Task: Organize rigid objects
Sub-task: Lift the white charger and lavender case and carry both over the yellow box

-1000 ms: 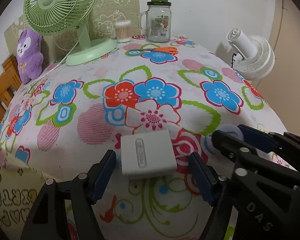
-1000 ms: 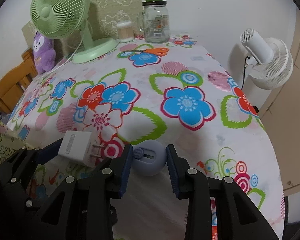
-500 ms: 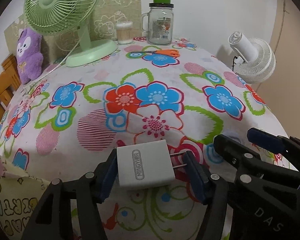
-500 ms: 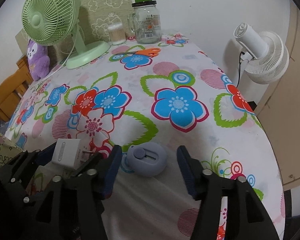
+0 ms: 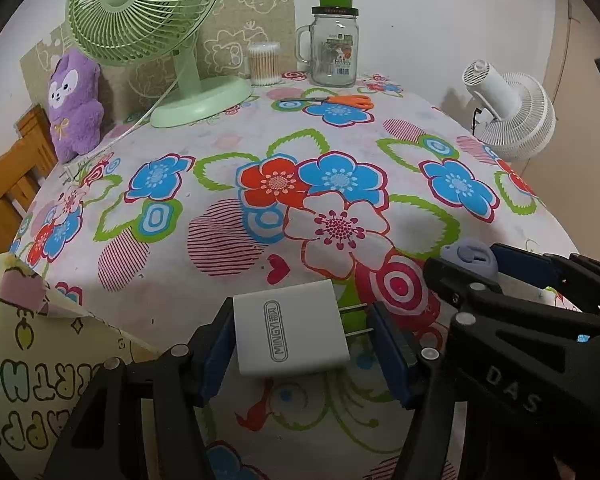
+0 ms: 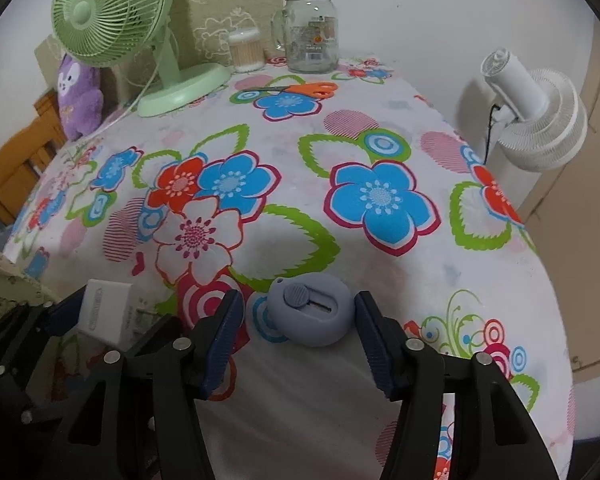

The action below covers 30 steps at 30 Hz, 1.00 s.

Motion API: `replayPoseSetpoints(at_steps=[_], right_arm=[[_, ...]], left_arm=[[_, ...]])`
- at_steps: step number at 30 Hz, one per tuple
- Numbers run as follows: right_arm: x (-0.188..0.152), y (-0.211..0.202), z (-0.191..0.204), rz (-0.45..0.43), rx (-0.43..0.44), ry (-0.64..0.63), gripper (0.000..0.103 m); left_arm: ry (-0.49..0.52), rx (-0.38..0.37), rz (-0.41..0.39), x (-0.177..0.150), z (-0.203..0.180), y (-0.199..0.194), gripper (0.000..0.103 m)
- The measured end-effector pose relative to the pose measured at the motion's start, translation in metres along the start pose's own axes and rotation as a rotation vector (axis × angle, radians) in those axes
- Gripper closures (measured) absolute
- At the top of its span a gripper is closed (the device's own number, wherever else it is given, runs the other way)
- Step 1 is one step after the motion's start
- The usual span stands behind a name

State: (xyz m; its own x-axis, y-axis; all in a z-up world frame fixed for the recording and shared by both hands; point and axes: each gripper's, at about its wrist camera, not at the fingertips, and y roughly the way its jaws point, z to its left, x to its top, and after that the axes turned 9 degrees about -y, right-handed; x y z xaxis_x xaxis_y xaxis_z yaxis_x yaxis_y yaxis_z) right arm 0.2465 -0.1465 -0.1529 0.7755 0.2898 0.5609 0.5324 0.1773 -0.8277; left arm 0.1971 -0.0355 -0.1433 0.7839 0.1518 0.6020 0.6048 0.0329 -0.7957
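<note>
My left gripper (image 5: 300, 344) pinches the white charger (image 5: 290, 334) end to end, one pad pressing its prongs. My right gripper (image 6: 300, 330), jaws closing, straddles the grey cutter (image 6: 310, 310) with its left pad short. Prongs may slip; the rounded cutter could squirt forward.

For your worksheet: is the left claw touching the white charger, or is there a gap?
Touching. In the left wrist view, the left claw has one blue pad against the white charger body and the other against its prong tips.
</note>
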Motion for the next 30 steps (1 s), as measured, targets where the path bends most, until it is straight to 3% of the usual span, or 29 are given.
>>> replayPoseSetpoints(at_steps=[1, 10, 30], right_arm=[[0.0, 0.001, 0.001, 0.002, -0.021, -0.005, 0.056], [-0.004, -0.006, 0.001, -0.007, -0.06, 0.002, 0.056], [-0.024, -0.066, 0.011, -0.073, -0.078, 0.008, 0.056]], left_arm=[[0.002, 0.002, -0.001, 0.0, -0.001, 0.0, 0.037], [0.006, -0.022, -0.001, -0.002, -0.001, -0.008, 0.037], [0.009, -0.062, -0.042, -0.017, -0.005, -0.058, 0.037]])
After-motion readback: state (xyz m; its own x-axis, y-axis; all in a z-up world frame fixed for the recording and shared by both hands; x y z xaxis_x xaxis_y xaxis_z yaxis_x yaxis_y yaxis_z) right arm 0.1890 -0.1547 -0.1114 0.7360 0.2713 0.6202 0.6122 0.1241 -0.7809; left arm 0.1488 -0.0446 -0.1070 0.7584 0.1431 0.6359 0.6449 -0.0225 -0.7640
